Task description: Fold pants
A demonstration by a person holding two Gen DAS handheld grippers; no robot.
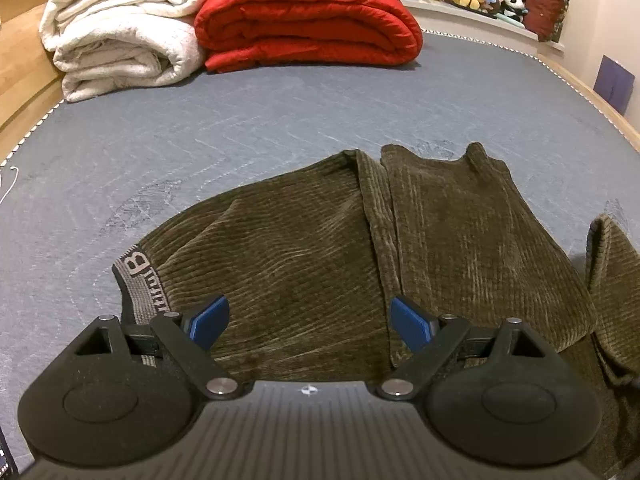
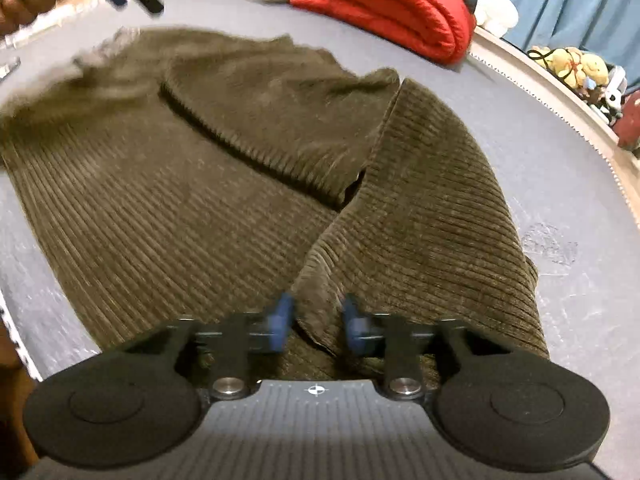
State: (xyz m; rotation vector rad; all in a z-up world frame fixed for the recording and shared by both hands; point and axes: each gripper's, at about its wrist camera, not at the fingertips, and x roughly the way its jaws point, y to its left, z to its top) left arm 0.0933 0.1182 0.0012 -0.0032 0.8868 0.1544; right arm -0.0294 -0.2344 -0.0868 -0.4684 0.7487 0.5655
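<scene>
The olive corduroy pants (image 1: 304, 248) are being spread over the grey mattress (image 1: 240, 128), well in front of the red quilt (image 1: 312, 24) and the white blanket (image 1: 120, 28). The left gripper (image 1: 308, 320) is being held just above the pants near the waistband (image 1: 138, 280), jaws wide apart and empty. A fold of one leg (image 2: 420, 208) is being pinched between the blue pads (image 2: 282, 320) of the right gripper (image 2: 316, 320).

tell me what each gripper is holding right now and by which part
The right gripper pinches a raised fold of the brown corduroy pants, at the near end of a leg. The left gripper stands open above the pants, holding nothing.
</scene>
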